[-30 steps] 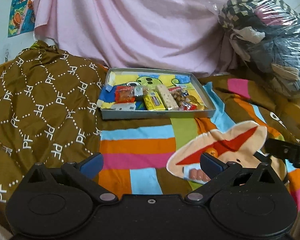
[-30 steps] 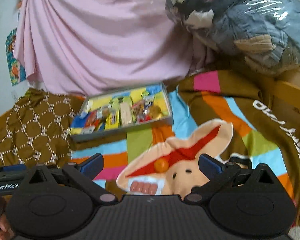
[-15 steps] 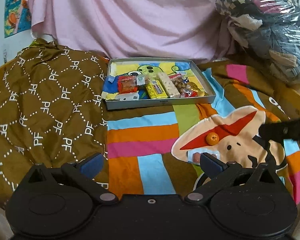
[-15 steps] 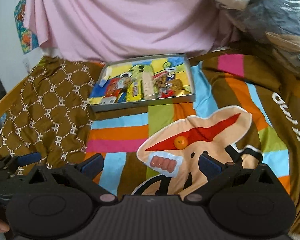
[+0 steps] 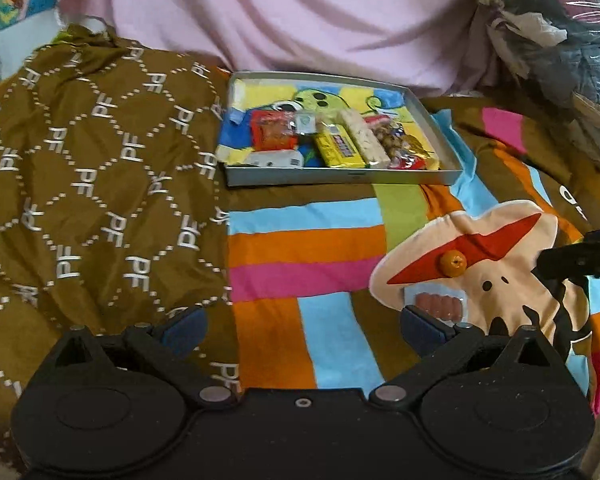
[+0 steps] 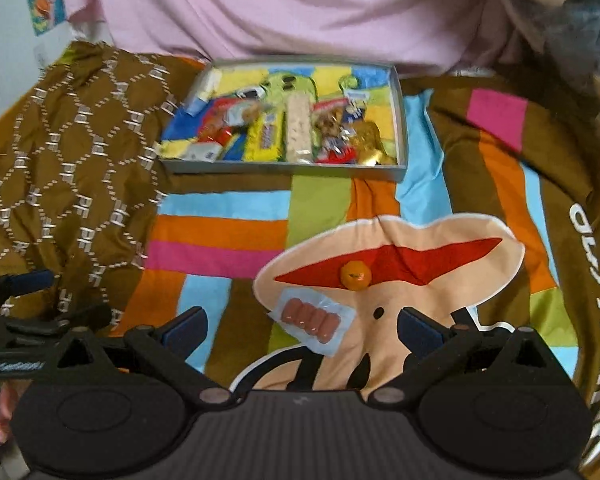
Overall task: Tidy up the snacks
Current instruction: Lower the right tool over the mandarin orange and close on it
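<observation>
Now both views are sitting lower and closer over the bedspread (image 6: 228,236) than a second ago, and the sausage pack (image 6: 311,317) and orange candy (image 6: 355,275) are looming larger in the right view, so a pickup of the loose snacks is probably starting. The right tongs (image 6: 300,330) are hanging spread wide and gripping nothing, with the sausage pack lying between their tips, just toward 12 o'clock, and the candy a little beyond it at 1 o'clock. The left tongs (image 5: 302,326) are likewise spread and empty; for them the pack is at 2 o'clock. The tray (image 6: 284,170), already carrying several wrapped snacks, is lying well beyond at 12 o'clock.
</observation>
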Motion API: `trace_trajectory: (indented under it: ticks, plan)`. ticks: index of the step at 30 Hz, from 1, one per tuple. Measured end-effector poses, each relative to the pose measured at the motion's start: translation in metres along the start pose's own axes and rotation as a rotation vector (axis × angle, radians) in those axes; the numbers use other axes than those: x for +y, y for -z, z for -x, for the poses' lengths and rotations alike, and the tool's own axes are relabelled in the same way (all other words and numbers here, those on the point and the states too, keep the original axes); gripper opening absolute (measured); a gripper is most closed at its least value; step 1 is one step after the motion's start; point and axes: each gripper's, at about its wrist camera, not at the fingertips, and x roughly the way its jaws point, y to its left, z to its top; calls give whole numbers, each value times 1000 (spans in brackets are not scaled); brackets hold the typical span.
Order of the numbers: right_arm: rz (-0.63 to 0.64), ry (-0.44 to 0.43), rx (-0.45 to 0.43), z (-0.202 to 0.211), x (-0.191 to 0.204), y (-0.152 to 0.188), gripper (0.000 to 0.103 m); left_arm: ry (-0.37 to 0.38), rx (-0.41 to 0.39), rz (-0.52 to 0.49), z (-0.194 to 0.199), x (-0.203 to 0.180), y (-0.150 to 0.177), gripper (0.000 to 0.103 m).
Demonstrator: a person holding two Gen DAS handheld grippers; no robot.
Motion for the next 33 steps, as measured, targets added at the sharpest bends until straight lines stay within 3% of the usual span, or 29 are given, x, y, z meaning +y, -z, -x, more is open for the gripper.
trace_trajectory:
  ticks: [7,13,18,21,24,28,33]
  plan:
    - [-101,-16,24,-50,-34,-11,103,101,-1,-173,-32,-32,-2,102]
    - [-190,-47,46,-92,-60,-5,103,139,0,-311,-68,-63,4,102]
    - [-213,-104,52,-110,-70,0,103,185,-18,-388,-99,-79,8,102]
    - [-265,-162,47,-119,-79,-1,103,261,-50,-431,-116,-89,13,102]
    - [-322,-230,36,-127,-89,-4,103,330,-68,-544,-133,-105,22,102]
    - [-344,-260,41,-140,-100,-8,103,366,-79,-702,-154,-125,34,102]
    - [-336,-267,38,-151,-109,-8,103,428,-50,-716,-173,-126,31,102]
